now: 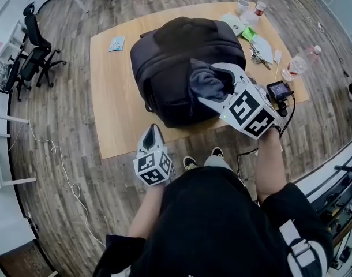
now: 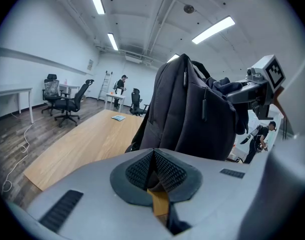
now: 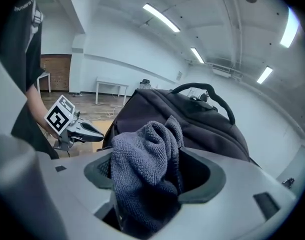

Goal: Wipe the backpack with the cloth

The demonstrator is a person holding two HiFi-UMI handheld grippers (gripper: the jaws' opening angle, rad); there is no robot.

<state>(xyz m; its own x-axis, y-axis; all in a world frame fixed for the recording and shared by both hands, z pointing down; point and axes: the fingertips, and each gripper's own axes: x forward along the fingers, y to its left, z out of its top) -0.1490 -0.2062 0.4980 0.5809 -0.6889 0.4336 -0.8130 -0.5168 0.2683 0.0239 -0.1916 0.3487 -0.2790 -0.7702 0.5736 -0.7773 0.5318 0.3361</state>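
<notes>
left tongs (image 1: 153, 131) closed, empty | right tongs (image 1: 215, 86) spread, cloth (image 3: 142, 154) unclamped between | risk: cloth is dropped off backpack (image 1: 176, 56)

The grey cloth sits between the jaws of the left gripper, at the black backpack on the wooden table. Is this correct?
Not quite. The grey cloth sits between the jaws of the right gripper, at the black backpack on the wooden table; the right gripper view shows it. The left gripper has its jaws together with nothing between them.
</notes>
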